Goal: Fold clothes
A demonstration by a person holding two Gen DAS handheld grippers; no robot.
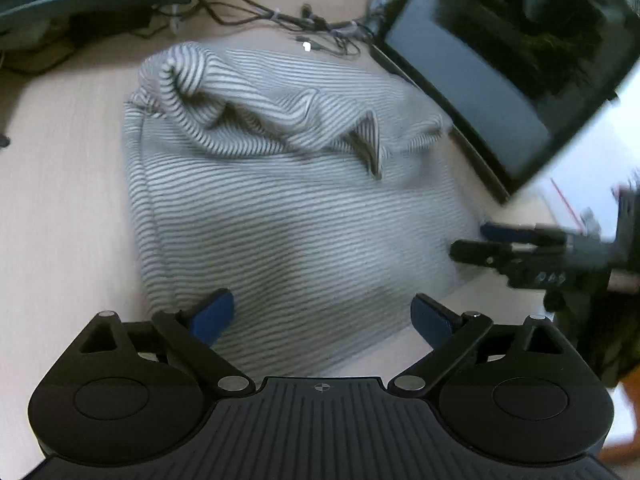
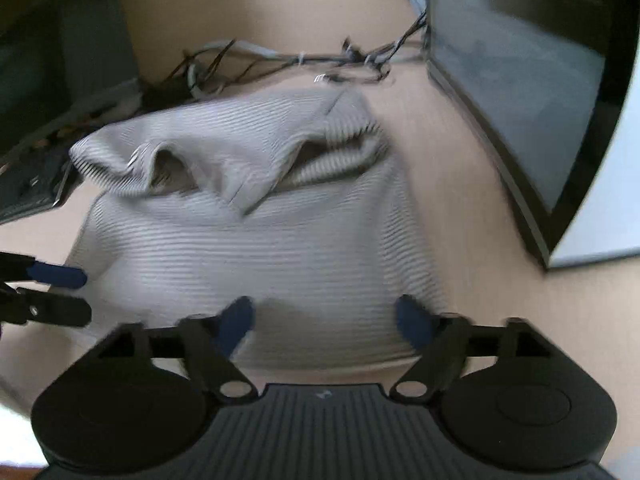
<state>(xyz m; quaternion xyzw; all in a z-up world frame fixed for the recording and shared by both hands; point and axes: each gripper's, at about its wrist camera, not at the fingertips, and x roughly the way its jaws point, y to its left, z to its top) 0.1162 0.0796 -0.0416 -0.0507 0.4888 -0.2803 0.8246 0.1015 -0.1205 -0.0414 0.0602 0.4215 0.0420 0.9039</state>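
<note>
Striped shirt (image 1: 288, 208) lies on the pale bench (image 1: 60, 208), mostly flat, occupying the centre of both wrist views; its far portion is bunched into raised folds toward 12 o'clock, the near hem lying smooth; left tool (image 1: 322, 316) released, jaws spread wide, blue pads (image 1: 214, 316) over the near edge of the shirt, nothing between them; contact with the cloth cannot be told; right tool (image 2: 326, 320) likewise released and empty, its pads (image 2: 236, 324) over the near hem; in the left view the right tool enters at 3 o'clock, just beside the shirt's edge; in the right view the left tool shows at 9 o'clock; cables (image 1: 288, 20) run across the bench at 12 o'clock, beyond the shirt; a dark monitor (image 1: 500, 60) stands at 2 o'clock, near the shirt's right side; right view is blurred.
</note>
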